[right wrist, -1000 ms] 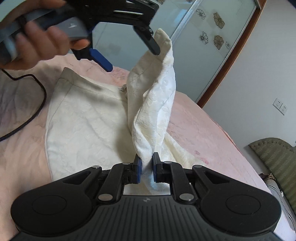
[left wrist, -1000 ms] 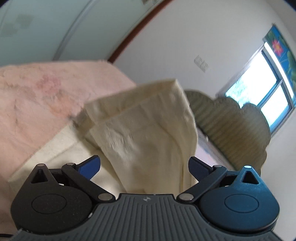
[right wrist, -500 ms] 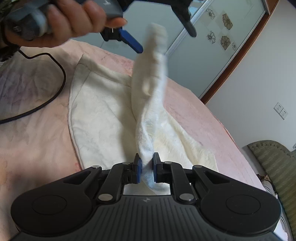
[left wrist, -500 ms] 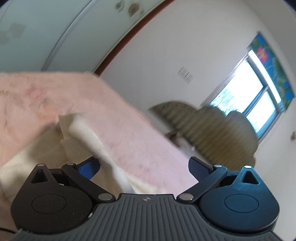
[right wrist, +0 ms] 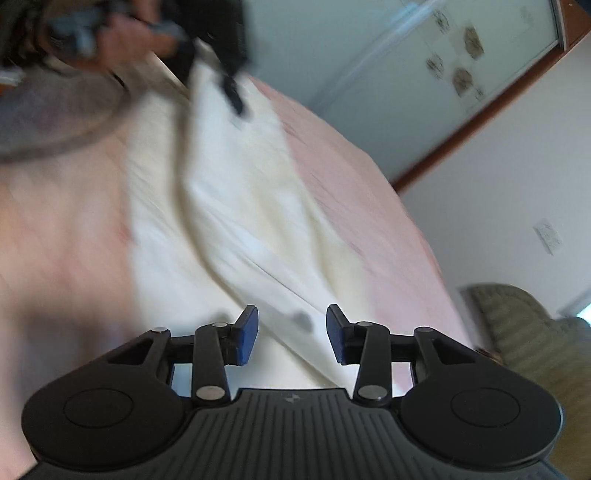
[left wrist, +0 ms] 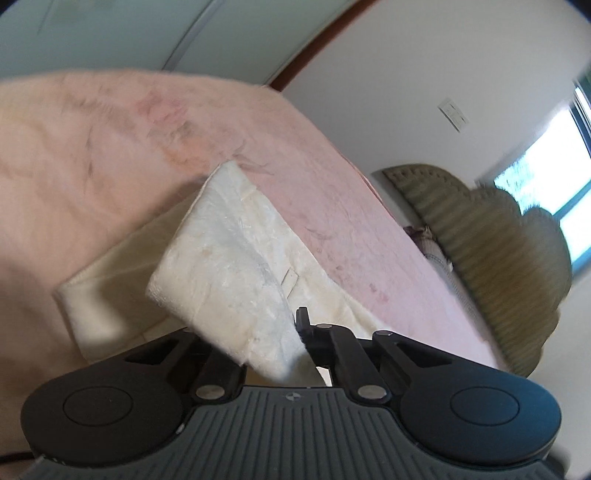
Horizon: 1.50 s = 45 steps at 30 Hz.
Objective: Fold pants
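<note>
The left gripper point(left wrist: 275, 334) is clamping a folded flap of the cream-white textured fabric pants point(left wrist: 236, 280), with its fingers drawn close together on the cloth; only the right finger point(left wrist: 303, 325) is showing, as the flap is covering the other. The gripped flap is rising up from the lower layer of the pants, which is lying flat on the pink fuzzy bedspread point(left wrist: 110, 140). The right gripper point(right wrist: 291, 334) is holding nothing, its blue-padded fingers point(right wrist: 246, 336) standing moderately apart above the pants point(right wrist: 236, 206), with cloth visible between them but not touching the pads. In the right wrist view, the person's left hand point(right wrist: 129, 33) is gripping the handle of the left gripper point(right wrist: 229, 85) at the far end of the pants, angled downward toward the cloth; this area is motion-blurred. A green ribbed upholstered headboard point(left wrist: 495, 236) is standing beyond the bedspread's edge.
</note>
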Tool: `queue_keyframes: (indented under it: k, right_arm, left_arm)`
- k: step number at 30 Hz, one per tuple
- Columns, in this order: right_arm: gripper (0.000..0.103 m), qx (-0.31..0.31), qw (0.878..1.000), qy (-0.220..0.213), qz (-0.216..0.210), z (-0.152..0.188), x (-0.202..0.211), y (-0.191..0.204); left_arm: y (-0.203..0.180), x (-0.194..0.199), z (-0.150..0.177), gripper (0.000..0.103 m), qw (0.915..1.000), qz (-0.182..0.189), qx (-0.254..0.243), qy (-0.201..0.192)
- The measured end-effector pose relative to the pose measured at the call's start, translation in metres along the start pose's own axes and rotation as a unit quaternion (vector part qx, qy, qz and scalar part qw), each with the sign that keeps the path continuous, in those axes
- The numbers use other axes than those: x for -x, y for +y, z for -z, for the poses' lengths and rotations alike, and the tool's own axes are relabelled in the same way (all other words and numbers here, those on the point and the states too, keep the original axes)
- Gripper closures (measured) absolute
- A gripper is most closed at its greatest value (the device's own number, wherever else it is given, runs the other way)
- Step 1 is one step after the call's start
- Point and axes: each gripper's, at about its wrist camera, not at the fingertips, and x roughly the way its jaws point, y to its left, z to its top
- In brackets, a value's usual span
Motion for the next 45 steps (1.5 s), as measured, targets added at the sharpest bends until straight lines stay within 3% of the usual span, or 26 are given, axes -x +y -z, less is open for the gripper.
queue_keyframes:
  k: [3,7,12,13,15,20,22,26,31,34,40,43,45]
  right_arm:
    - [0.043,0.072,0.995,0.072,-0.006,0.013,-0.021,-0.023]
    - [0.042,0.202,0.972,0.12,-0.03,0.019,-0.053,-0.033]
    - [0.046,0.261,0.947,0.161,-0.097,0.007,-0.084,-0.033]
    - [0.053,0.252,0.945,0.175,-0.112,0.005,-0.087,-0.031]
    - [0.076,0.221,0.95,0.189,-0.113,0.008,-0.082,-0.023]
    - [0.092,0.145,0.965,0.179,-0.125,0.024,-0.037,0.005]
    - [0.093,0.114,0.971,0.172,-0.12,0.026,-0.021,0.017]
    - [0.093,0.045,0.981,0.159,-0.098,0.026,-0.004,0.024]
    - [0.093,-0.009,0.983,0.146,-0.113,0.027,0.007,0.021]
    - [0.093,-0.036,0.985,0.135,-0.103,0.037,0.015,0.021]
    - [0.095,-0.036,0.992,0.118,-0.016,0.042,0.027,0.054]
    - [0.095,-0.086,0.992,0.093,0.012,0.045,0.037,0.057]
    - [0.095,-0.126,0.988,0.09,0.009,0.047,0.04,0.058]
  left_arm:
    - [-0.012,0.009,0.009,0.098,0.9983,-0.009,-0.054,-0.02]
    - [-0.024,0.02,0.017,0.098,0.9924,-0.019,-0.112,-0.046]
    - [-0.031,0.032,0.024,0.098,0.9843,-0.015,-0.159,-0.075]
    - [-0.033,0.033,0.023,0.098,0.9833,-0.014,-0.163,-0.081]
    - [-0.029,0.035,0.019,0.097,0.9831,-0.007,-0.162,-0.086]
    - [-0.025,0.031,0.016,0.098,0.9833,-0.012,-0.17,-0.063]
    - [-0.022,0.029,0.02,0.097,0.9815,-0.027,-0.181,-0.057]
    - [-0.008,0.02,0.023,0.097,0.9866,-0.05,-0.154,-0.022]
    - [-0.008,0.02,0.028,0.095,0.9811,-0.066,-0.181,-0.021]
    - [-0.003,0.016,0.029,0.095,0.9842,-0.07,-0.162,-0.018]
    - [-0.008,0.018,0.029,0.094,0.98,-0.069,-0.18,-0.05]
    - [-0.005,0.008,0.03,0.094,0.9786,-0.083,-0.181,-0.052]
    - [-0.007,0.008,0.031,0.093,0.9766,-0.087,-0.19,-0.051]
